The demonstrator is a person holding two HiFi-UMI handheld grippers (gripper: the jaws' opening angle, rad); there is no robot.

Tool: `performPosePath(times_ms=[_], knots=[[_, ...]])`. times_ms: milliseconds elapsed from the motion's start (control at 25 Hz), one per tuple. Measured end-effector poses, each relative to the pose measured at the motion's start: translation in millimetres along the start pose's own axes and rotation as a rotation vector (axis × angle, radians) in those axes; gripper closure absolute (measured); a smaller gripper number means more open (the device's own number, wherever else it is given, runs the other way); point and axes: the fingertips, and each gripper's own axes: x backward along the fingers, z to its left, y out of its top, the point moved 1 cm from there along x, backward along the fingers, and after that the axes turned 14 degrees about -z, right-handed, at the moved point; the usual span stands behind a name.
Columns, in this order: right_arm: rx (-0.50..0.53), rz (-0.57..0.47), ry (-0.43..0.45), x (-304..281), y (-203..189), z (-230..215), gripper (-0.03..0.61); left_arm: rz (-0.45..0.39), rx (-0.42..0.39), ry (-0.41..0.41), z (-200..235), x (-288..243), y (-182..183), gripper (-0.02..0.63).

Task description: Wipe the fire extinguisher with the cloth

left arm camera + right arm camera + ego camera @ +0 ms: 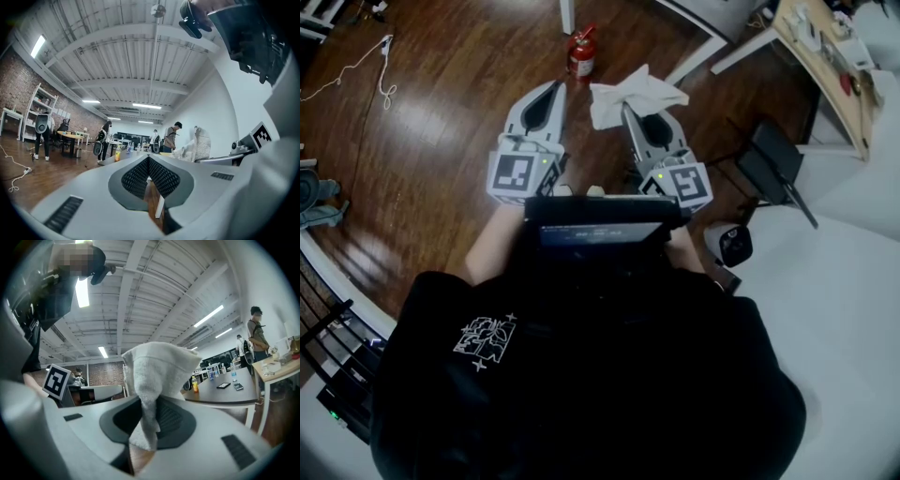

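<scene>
We had the cloth (635, 92) pinched in the right tool (627, 112), the left tool (554, 88) clenched empty, and the extinguisher (581, 54) stood on the floor (441, 122) just ahead, wiping not yet begun, we reckoned.

Dark wooden floor (441, 141) carries an upright red fire extinguisher (581, 52) and a loose white cable (386, 84)

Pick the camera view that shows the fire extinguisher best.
The head view: the fire extinguisher stands upright on the wooden floor. Neither gripper view shows it; the right one shows mainly the cloth.
</scene>
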Motion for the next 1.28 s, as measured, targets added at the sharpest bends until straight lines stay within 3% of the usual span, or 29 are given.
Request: performPosePath(times_ms=[600,960,1280], knots=[[-0.062,0.031,0.031,10,-4,-74,0.48,0.033,0.0,0.048,-35,-47,-33,0.615],[-0.06,0.025,0.01,-11,-6,-113,0.48,0.071,-0.03,0.042,-14,-79,-55,0.615],[-0.047,0.057,-0.041,-55,-48,-143,0.48,0.103,-0.009,0.018,41,-122,-96,0.615]])
